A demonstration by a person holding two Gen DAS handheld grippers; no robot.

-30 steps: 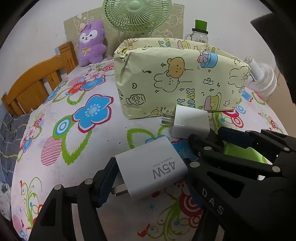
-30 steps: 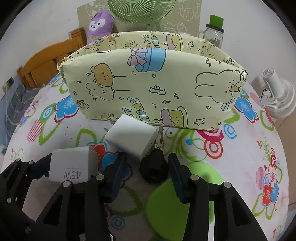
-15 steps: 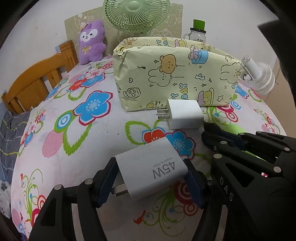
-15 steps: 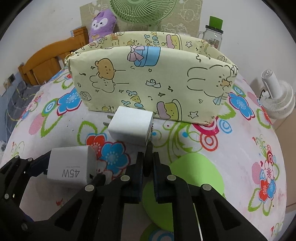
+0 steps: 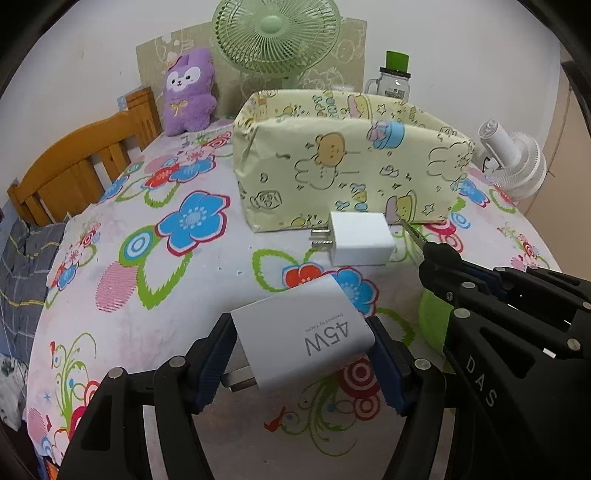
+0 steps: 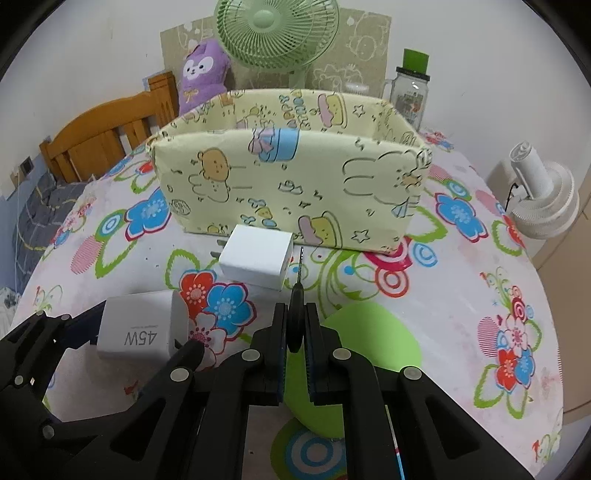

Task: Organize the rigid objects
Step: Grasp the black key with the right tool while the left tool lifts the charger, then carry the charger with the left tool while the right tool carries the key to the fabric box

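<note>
Since a second ago my right claw (image 6: pixel 295 332) has closed on the black-headed key (image 6: pixel 296 314) and lifted it. My left claw (image 5: pixel 301 354) pinches the 45W charger (image 5: pixel 303 332). Pick-up done, I judge; next, carry both over the box (image 6: pixel 288 177) rim.

A green fan (image 5: pixel 275 35), purple plush toy (image 5: pixel 189 92) and lidded jar (image 5: pixel 395 75) stand behind.

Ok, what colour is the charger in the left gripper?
White, marked 45W in grey; the charger shows best in the left wrist view.
</note>
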